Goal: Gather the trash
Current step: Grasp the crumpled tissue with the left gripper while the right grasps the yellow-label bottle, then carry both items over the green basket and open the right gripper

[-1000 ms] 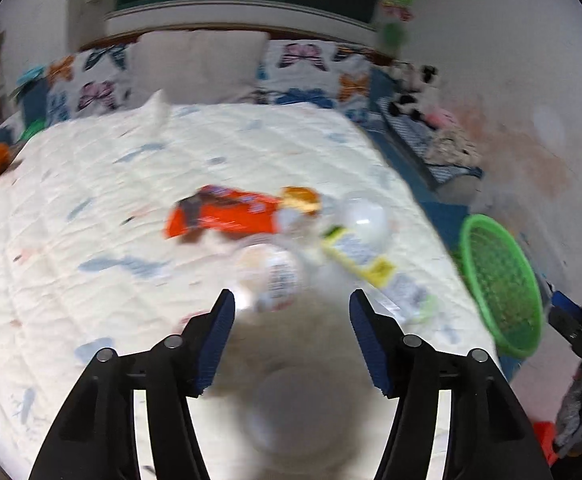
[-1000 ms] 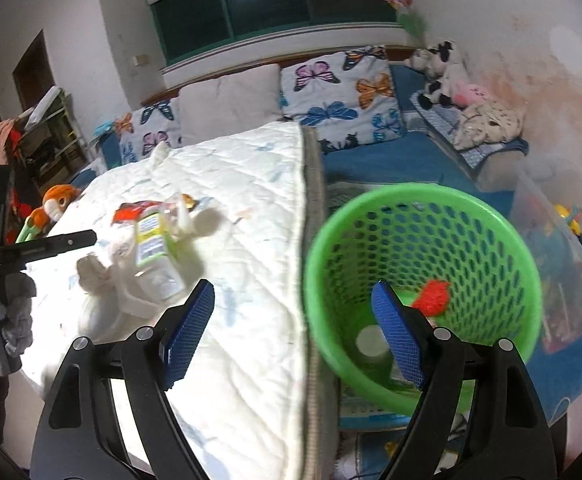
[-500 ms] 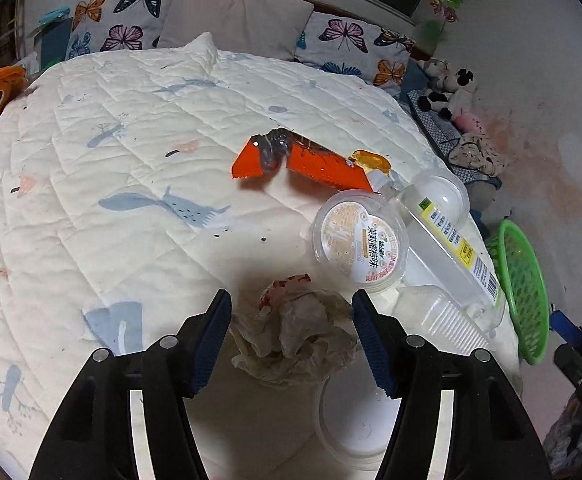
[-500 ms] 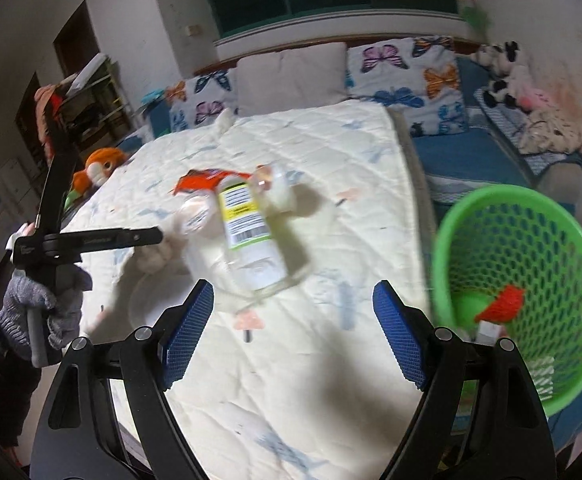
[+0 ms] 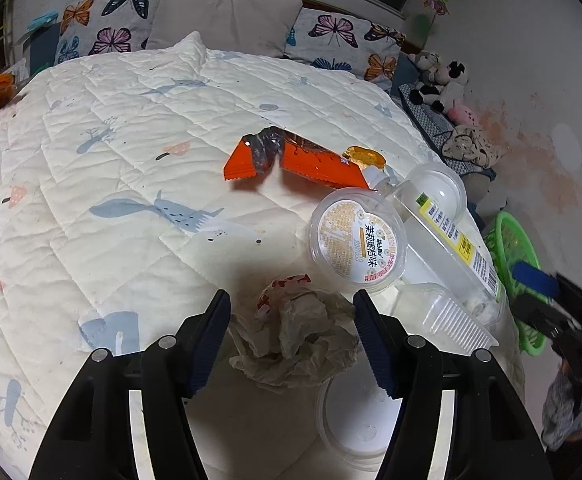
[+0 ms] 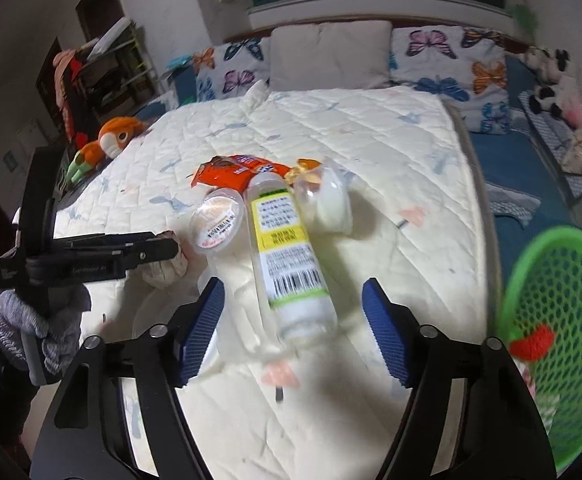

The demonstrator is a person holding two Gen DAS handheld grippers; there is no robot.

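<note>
Left wrist view: a left tool (image 5: 291, 336) is recorded with its jaws apart, set either side of a crumpled paper wrapper (image 5: 299, 336) on the quilted bed (image 5: 111, 184); the pads are not seen to press on it. Just beyond it to the right, a round lidded cup (image 5: 357, 236) is noted, leaning against a clear bottle (image 5: 447, 240) with a yellow label. An orange snack wrapper (image 5: 291, 160) lies farther off, and a white lid (image 5: 355, 420) is found near, partly under the paper. A clear ribbed tray (image 5: 447, 320) rests at the bed's right edge, and a green basket (image 5: 519, 280) is glimpsed past that edge. Right wrist view: a right tool (image 6: 291, 332) is recorded with its jaws closing, the near end of the clear bottle (image 6: 287, 256) lying between them and not yet clamped. The green basket (image 6: 559, 340), already holding a red item (image 6: 531, 344), stands low at the right, off the bed. Risks, as judged: the rounded bottle may be squeezed out sideways if caught off-centre; the leaning cup may be toppled as the bottle is lifted; the light, springy paper may be only partly gathered and slip free; the two tools, working close together, may be knocked against each other.
</note>
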